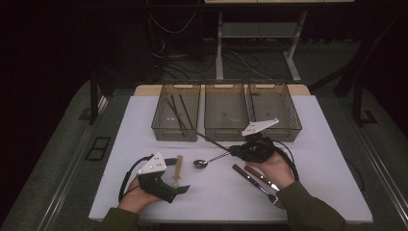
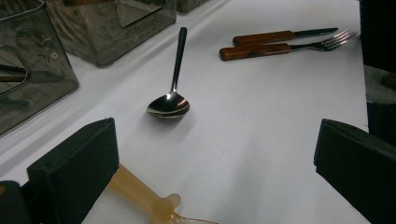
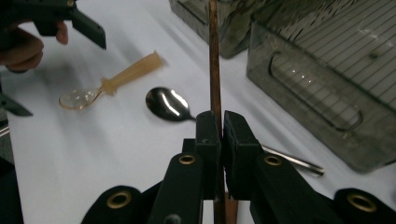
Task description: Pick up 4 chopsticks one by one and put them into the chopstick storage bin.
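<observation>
Right gripper view: my right tool pinches a thin chopstick low on its shaft; it could pivot and clip the bin rim at upper right. My left tool gapes wide.

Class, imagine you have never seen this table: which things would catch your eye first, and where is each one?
First, the right gripper, shut on a thin brown chopstick that points toward the three clear bins at the table's far side. Next, the shiny metal spoon lying alone mid-table, with a wooden-handled knife and fork side by side near the right hand. Last, a translucent plastic spoon lies by the open left gripper.
</observation>
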The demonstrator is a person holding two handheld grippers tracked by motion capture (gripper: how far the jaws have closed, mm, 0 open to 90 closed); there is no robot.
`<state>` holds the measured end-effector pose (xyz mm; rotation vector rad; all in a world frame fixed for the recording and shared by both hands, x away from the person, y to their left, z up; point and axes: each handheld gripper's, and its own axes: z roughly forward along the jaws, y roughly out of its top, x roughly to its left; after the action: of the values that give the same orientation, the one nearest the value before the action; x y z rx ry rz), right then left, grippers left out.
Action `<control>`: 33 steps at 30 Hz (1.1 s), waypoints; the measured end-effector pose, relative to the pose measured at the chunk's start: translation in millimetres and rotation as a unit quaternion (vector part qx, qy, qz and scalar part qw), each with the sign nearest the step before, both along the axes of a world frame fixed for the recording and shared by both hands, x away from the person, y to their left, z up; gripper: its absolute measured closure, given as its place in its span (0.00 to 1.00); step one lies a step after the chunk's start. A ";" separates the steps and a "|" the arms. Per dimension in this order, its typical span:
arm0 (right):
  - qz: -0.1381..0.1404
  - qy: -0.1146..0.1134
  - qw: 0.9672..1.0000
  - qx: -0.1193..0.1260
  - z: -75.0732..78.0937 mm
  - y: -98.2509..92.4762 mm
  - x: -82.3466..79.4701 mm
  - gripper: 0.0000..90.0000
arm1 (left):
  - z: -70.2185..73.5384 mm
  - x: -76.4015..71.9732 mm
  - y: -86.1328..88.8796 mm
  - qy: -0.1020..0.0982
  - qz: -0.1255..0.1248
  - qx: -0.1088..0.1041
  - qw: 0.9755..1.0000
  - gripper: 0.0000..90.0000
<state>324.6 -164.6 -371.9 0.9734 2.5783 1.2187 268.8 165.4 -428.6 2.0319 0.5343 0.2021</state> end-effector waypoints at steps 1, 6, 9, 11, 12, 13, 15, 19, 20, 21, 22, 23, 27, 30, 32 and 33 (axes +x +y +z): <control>-0.001 0.001 1.000 0.000 1.7 1.1 2.5 0.95 | 0.0 0.1 0.0 0.000 0.000 0.000 1.000 0.00; -0.010 0.007 1.000 0.001 8.7 7.5 15.8 0.95 | 0.6 0.3 0.8 -0.003 0.001 -0.001 1.000 0.00; -0.018 0.005 1.000 -0.003 11.8 11.7 23.8 0.95 | 0.6 0.1 0.7 -0.001 0.002 -0.002 1.000 0.00; -0.022 0.004 1.000 -0.005 14.7 14.3 28.9 0.95 | 0.3 -0.4 0.1 0.000 0.002 -0.006 1.000 0.00; -0.026 0.005 1.000 -0.005 16.3 15.7 31.3 0.95 | 0.4 -0.5 0.0 0.001 0.002 -0.006 1.000 0.00; -0.027 0.003 1.000 -0.006 17.8 17.1 33.9 0.95 | 0.4 -0.5 0.0 0.001 0.002 -0.006 1.000 0.00; -0.031 -0.001 1.000 -0.007 20.9 20.1 39.0 0.95 | 0.5 -0.5 0.1 0.001 0.001 -0.006 1.000 0.00; -0.037 -0.003 0.999 -0.008 26.8 29.5 49.2 0.95 | 0.6 -0.5 0.0 0.001 0.001 -0.006 1.000 0.00; -0.037 -0.003 0.999 -0.011 28.3 32.3 52.0 0.95 | 0.5 -0.5 -0.1 0.001 0.001 -0.006 1.000 0.00; -0.039 -0.005 0.999 -0.010 29.5 35.2 54.9 0.95 | 0.5 -0.5 -0.2 0.001 0.001 -0.006 1.000 0.00; -0.041 -0.001 0.999 -0.010 31.2 38.9 57.5 0.95 | 0.8 -0.4 0.0 0.001 -0.001 -0.005 1.000 0.00; -0.044 -0.002 0.999 -0.012 32.2 42.4 60.3 0.95 | 0.7 -0.4 -0.1 0.000 0.000 -0.006 1.000 0.00; -0.047 -0.008 0.999 -0.021 35.5 56.5 73.1 0.95 | 1.1 -0.3 0.3 0.000 -0.001 -0.006 1.000 0.00; -0.050 -0.009 0.998 -0.023 38.0 67.1 81.5 0.95 | 1.0 -0.3 0.1 0.000 -0.002 -0.009 1.000 0.00; -0.052 -0.009 0.998 -0.025 39.3 73.5 87.1 0.95 | 1.0 -0.3 -0.1 0.000 -0.002 -0.010 1.000 0.00; -0.053 -0.009 0.998 -0.024 39.7 76.9 89.8 0.95 | 1.0 -0.3 -0.2 0.000 -0.002 -0.011 1.000 0.00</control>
<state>414.4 -87.7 -332.3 1.0701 2.4944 1.1278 268.5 165.2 -427.6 2.0122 0.5295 0.1931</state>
